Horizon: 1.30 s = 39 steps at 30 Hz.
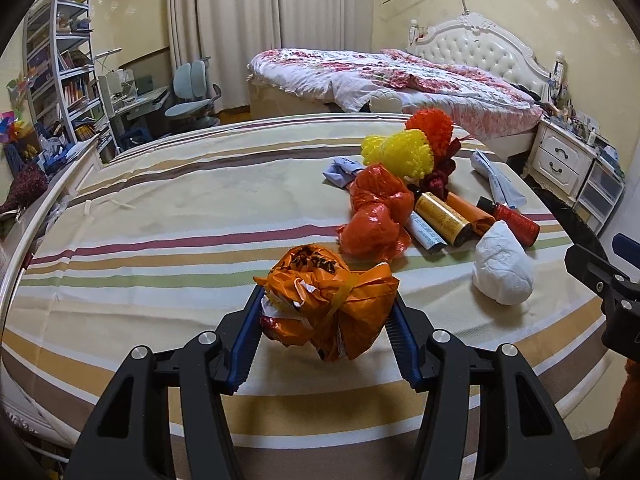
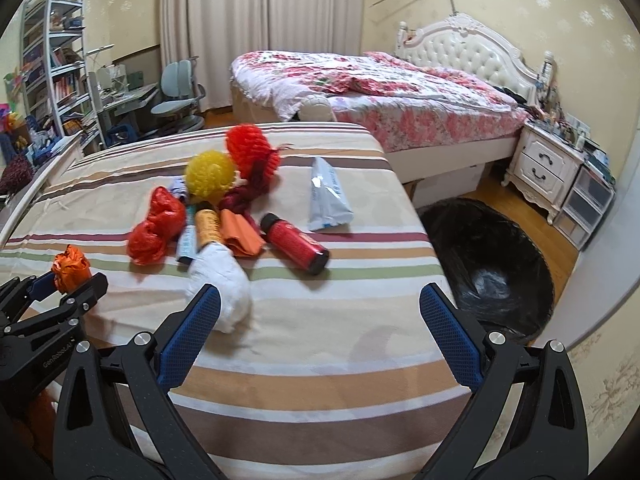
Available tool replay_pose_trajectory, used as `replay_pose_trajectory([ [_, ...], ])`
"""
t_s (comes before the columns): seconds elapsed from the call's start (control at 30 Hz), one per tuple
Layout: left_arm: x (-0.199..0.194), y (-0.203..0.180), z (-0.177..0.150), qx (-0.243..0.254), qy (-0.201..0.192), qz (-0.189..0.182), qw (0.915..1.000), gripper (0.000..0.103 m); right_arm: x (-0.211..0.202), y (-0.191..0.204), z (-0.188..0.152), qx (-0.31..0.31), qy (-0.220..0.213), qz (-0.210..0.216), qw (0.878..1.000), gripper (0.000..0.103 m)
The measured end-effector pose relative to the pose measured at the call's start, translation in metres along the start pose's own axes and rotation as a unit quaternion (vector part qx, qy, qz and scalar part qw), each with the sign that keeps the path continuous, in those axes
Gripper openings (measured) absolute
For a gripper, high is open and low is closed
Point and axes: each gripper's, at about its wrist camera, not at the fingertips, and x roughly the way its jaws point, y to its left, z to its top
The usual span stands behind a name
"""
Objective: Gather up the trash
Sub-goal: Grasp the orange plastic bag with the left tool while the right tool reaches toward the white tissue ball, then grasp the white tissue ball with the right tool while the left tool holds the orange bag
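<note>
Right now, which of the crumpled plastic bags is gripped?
The orange bag, clamped in the left gripper. The red bag lies loose on the striped bed.

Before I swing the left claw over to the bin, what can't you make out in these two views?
- Black-lined bin: near rim cut off by the striped bed and a right claw finger; absent from the left view.
- Orange bag: underside hidden in the left claw; contents mostly wrapped.
- Label print on the yellow can and red bottle: too small.
- Blue-white tube: mostly under the white wad.
</note>
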Motion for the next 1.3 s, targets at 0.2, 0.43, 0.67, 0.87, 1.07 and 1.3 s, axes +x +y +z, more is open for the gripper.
replay_pose_trajectory([
  [0.2, 0.004, 0.014, 0.003, -0.015, 0.0, 0.01, 0.9998, 0.057, 0.01, 0.035, 0.007, -0.032, 0.013, 0.047, 0.998, 0.081],
  [0.43, 0.01, 0.025, 0.003, -0.023, 0.001, 0.017, 0.9996, 0.057, 0.03, 0.06, 0.005, -0.065, 0.039, 0.064, 0.995, 0.066],
  [0.67, 0.013, 0.024, 0.005, -0.022, 0.0, 0.014, 0.9997, 0.057, 0.038, 0.056, -0.001, -0.065, 0.057, 0.06, 0.994, 0.038],
  [0.87, 0.007, 0.016, 0.009, -0.011, -0.014, 0.015, 0.9997, 0.057, 0.028, 0.042, 0.002, -0.041, 0.042, 0.062, 0.996, 0.036],
  [1.07, -0.001, 0.001, 0.021, 0.006, -0.033, 0.001, 0.9994, 0.057, 0.014, 0.019, 0.011, -0.019, 0.015, 0.051, 0.998, 0.036],
  [1.3, -0.001, -0.036, 0.044, 0.034, -0.06, -0.02, 0.9974, 0.057, 0.004, -0.027, 0.029, 0.016, -0.015, 0.017, 1.0, 0.036],
])
